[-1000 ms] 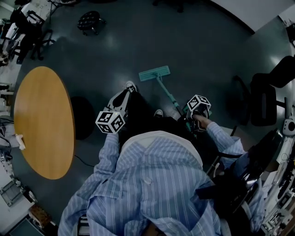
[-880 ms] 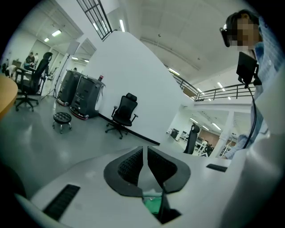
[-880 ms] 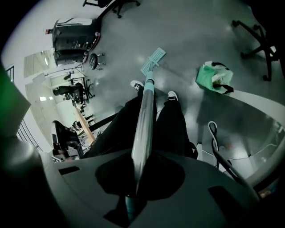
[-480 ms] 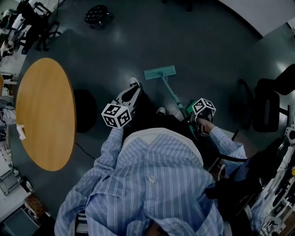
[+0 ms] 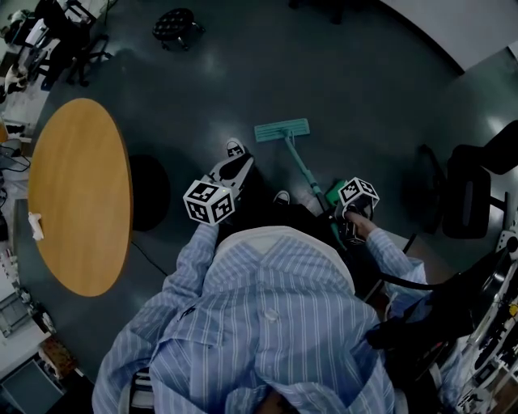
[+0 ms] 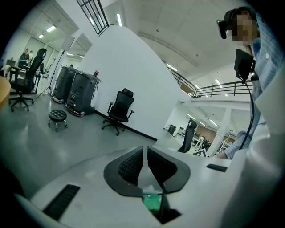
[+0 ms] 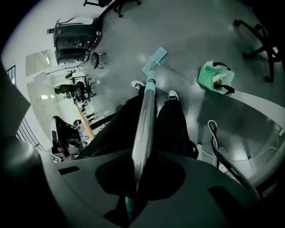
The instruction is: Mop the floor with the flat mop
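A dark grey floor fills most of the head view. A round wooden table takes up the left side of that frame. The person's striped shirt fills the lower centre. A black office chair stands at the right edge.

The mop lies just above the middle of the frame. Its pale green head rests flat on the floor. Its handle slants down and to the right from there.

The right gripper is clamped on the handle. In the right gripper view the handle runs straight up from between its jaws toward the mop head near the top centre.

The left gripper sits left of centre in the head view, apart from the mop. Its jaws are drawn together to a thin slit with nothing between them, and they face a white wall.

A black stool stands near the top left. A green bag sits on the floor at the upper right of the right gripper view. Two dark shoes with white toes stand on the floor just left of the handle.
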Demonstrator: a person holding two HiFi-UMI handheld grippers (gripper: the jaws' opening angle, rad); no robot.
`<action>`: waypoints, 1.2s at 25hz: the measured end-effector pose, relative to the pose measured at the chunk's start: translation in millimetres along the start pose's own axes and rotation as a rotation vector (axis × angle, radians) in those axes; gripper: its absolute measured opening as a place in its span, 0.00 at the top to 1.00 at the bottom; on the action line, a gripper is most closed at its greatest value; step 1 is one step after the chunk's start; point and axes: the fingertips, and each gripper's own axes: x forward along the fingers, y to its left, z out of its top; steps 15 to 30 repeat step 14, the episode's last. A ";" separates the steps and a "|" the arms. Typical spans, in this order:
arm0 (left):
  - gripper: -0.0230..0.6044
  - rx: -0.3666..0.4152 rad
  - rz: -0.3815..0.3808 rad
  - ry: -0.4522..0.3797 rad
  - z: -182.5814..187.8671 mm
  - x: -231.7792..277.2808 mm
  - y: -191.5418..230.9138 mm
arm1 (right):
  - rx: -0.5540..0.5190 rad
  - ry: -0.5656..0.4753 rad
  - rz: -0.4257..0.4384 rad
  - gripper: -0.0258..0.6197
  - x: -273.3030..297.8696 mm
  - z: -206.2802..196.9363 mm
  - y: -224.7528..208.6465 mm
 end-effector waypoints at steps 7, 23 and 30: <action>0.91 0.003 -0.006 0.000 -1.8 2.9 -0.8 | 0.005 -0.004 0.013 0.88 0.8 2.1 -2.4; 0.91 0.004 -0.003 -0.004 -3.9 -2.1 -5.0 | 0.010 -0.007 0.017 0.88 -0.2 -0.9 -4.0; 0.91 0.004 -0.003 -0.004 -3.9 -2.1 -5.0 | 0.010 -0.007 0.017 0.88 -0.2 -0.9 -4.0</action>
